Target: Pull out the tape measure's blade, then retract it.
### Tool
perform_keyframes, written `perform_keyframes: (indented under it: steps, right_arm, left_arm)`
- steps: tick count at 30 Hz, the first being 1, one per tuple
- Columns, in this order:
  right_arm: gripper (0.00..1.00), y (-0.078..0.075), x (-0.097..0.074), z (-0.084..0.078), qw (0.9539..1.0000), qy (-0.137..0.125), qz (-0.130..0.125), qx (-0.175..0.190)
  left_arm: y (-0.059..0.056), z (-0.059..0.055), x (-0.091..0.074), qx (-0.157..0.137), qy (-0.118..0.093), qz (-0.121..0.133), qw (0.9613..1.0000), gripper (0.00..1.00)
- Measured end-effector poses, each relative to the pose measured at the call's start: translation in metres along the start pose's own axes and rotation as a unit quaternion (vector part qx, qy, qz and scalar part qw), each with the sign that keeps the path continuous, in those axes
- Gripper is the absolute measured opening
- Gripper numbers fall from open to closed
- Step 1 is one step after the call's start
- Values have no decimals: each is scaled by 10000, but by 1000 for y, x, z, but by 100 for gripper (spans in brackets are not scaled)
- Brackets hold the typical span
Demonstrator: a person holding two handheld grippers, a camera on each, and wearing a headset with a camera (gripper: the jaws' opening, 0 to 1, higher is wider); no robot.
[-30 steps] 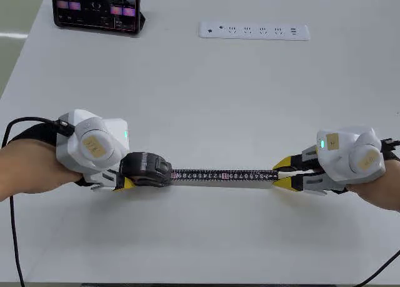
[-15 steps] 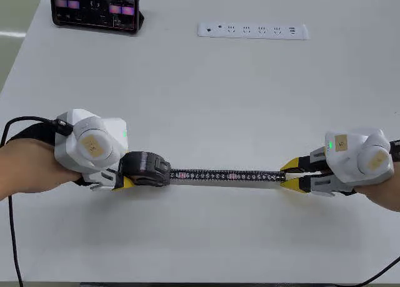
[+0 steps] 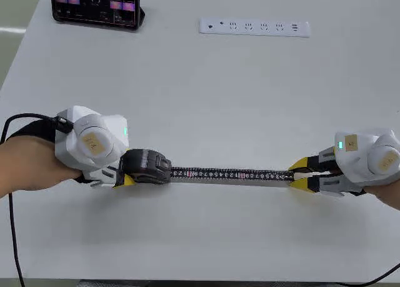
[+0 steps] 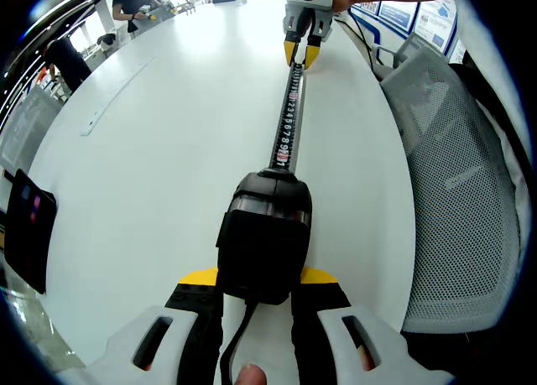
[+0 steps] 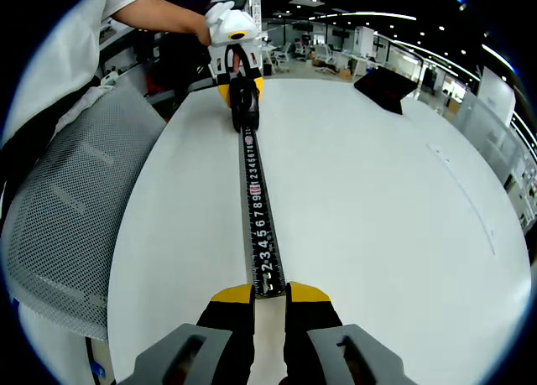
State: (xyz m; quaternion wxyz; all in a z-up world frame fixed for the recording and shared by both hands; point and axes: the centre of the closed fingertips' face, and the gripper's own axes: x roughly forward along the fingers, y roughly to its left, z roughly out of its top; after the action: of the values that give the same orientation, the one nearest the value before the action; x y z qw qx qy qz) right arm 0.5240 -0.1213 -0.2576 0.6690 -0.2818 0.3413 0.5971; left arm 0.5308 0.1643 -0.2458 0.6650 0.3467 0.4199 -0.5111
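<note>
Head view, one tape measure [image 3: 147, 167], two tools [image 3: 129, 178] [image 3: 297, 174]

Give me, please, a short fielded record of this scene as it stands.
tape measure case: black, clamped by left gripper
blade: drawn out from case to right gripper
left gripper: shut on case
right gripper: fingers shut on blade tip
table: white; power strip and tablet at far side
stage: blade out, not retracted
</note>
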Motion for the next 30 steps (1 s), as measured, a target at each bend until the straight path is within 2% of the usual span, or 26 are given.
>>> perform_keyframes:
  steps: [6,12,19,30]
  right_arm:
    - [9,0,0,-7,10000,58,3,20]
    - [9,-2,-1,-7,10000,53,-15,34]
    - [10,-2,0,-7,9998,160,71,29]
    - [11,-1,0,-9,9993,362,62,-71]
  left_arm:
    - [0,1,0,3,-8,1,10000,26]
    - [0,1,0,5,-8,46,10000,26]
    - [0,3,1,-79,-45,126,9999,27]
    - [-1,3,0,-187,-118,184,9996,27]
